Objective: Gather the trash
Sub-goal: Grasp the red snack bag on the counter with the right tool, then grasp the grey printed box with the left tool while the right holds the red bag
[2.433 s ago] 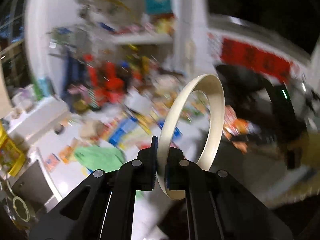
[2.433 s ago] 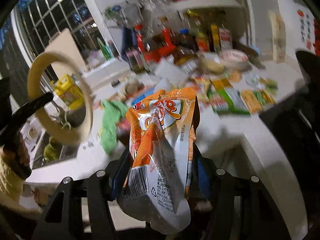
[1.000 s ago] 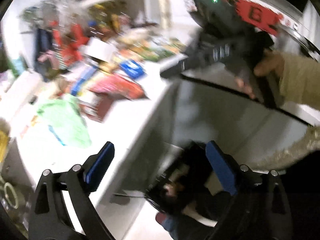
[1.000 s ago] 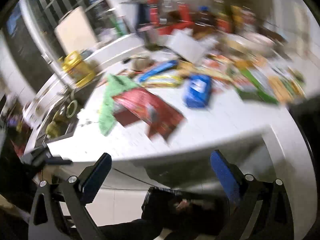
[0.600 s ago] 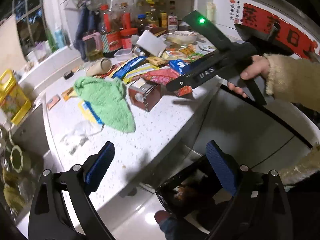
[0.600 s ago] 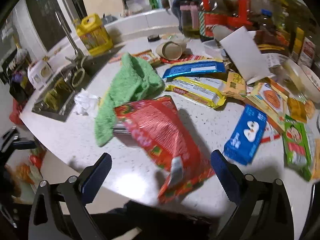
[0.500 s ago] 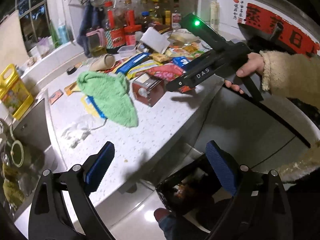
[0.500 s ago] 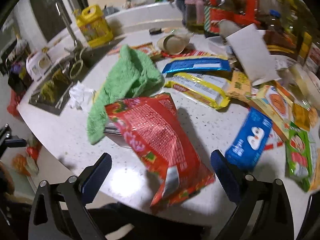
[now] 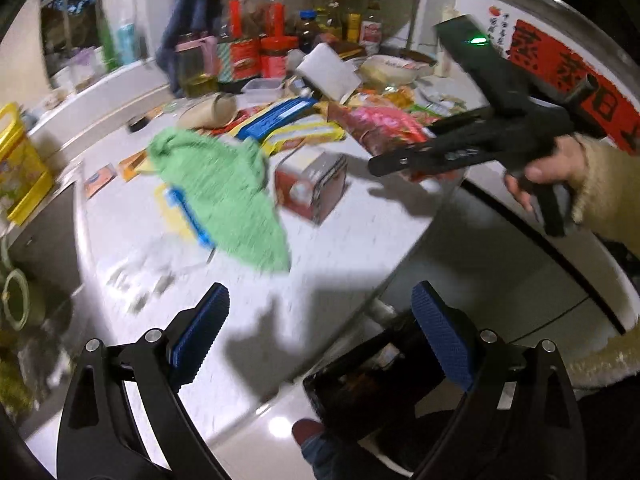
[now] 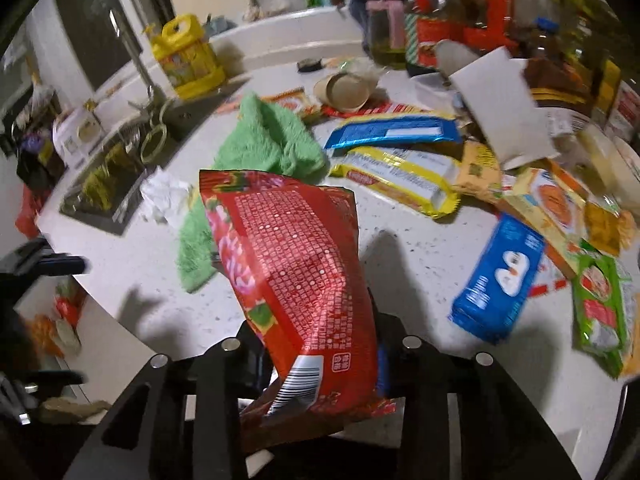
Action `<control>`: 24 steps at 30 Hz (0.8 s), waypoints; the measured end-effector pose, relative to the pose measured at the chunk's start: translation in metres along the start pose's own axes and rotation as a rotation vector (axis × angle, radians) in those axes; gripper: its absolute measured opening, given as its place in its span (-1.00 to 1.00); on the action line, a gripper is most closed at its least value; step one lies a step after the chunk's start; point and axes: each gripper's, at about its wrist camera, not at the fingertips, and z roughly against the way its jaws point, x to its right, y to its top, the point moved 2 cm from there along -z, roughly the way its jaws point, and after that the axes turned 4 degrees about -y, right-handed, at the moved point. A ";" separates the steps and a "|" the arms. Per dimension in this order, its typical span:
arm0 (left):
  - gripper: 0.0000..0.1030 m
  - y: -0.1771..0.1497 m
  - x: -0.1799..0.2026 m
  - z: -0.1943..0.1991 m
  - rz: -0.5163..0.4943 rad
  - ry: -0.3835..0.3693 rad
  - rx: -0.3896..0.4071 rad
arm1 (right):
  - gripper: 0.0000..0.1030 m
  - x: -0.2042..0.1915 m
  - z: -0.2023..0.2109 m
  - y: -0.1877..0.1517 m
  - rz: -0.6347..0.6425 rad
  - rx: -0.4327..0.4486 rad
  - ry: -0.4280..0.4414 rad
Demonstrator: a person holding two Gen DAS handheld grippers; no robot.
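Observation:
A red snack bag (image 10: 296, 264) stands up from the white counter (image 10: 408, 264), its lower end between the fingers of my right gripper (image 10: 320, 356). The jaws are closing and the pads press the bag. In the left wrist view the right gripper (image 9: 460, 152), held by a hand (image 9: 548, 172), reaches over the counter at the same red bag (image 9: 384, 128). My left gripper (image 9: 320, 312) is open with nothing between its blue pads, above the counter's edge. Below it on the floor sits a black trash bin (image 9: 368, 380).
A green cloth (image 10: 264, 140), a crumpled tissue (image 10: 164, 196), a red box (image 9: 312, 184), a blue packet (image 10: 500, 280) and several other wrappers litter the counter. Bottles line the back. A sink (image 10: 100, 188) and a yellow jug (image 10: 188, 60) are at the left.
The right gripper went from wide open above the red bag to closed on its end, and the bag now stands up. The left gripper shifted sideways along the counter edge, still open.

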 end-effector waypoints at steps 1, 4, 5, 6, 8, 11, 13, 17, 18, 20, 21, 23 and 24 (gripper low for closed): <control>0.75 0.006 0.001 -0.003 -0.020 -0.014 0.010 | -0.27 0.003 0.009 -0.001 -0.028 0.022 0.005; 0.75 0.030 0.003 -0.019 -0.135 -0.042 0.050 | -0.27 0.011 0.042 -0.008 -0.113 0.089 0.014; 0.75 0.037 0.003 -0.025 -0.166 -0.052 0.056 | -0.27 0.013 0.049 -0.011 -0.129 0.100 0.011; 0.75 0.046 0.001 -0.033 -0.195 -0.063 0.060 | -0.27 0.016 0.058 -0.016 -0.154 0.114 0.005; 0.75 0.059 -0.004 -0.048 -0.221 -0.086 0.050 | -0.26 0.022 0.074 -0.025 -0.209 0.139 -0.004; 0.75 0.073 -0.011 -0.072 -0.255 -0.105 0.022 | -0.26 0.026 0.086 -0.034 -0.261 0.164 -0.013; 0.75 0.079 -0.014 -0.085 -0.274 -0.114 0.003 | -0.25 0.026 0.089 -0.040 -0.291 0.172 -0.023; 0.75 0.079 -0.012 -0.110 -0.333 -0.093 -0.052 | -0.24 0.022 0.088 -0.051 -0.328 0.169 -0.033; 0.74 0.078 -0.012 -0.115 -0.346 -0.091 -0.061 | -0.24 0.022 0.087 -0.051 -0.336 0.168 -0.030; 0.30 0.076 -0.013 -0.124 -0.353 -0.105 -0.087 | -0.24 0.020 0.086 -0.055 -0.342 0.168 -0.033; 0.05 0.076 -0.014 -0.127 -0.353 -0.094 -0.092 | -0.24 0.019 0.086 -0.057 -0.347 0.166 -0.036; 0.01 0.076 -0.019 -0.128 -0.322 -0.129 -0.087 | -0.24 0.018 0.085 -0.061 -0.358 0.163 -0.037; -0.01 0.077 -0.021 -0.128 -0.310 -0.139 -0.087 | -0.24 0.018 0.084 -0.062 -0.361 0.163 -0.037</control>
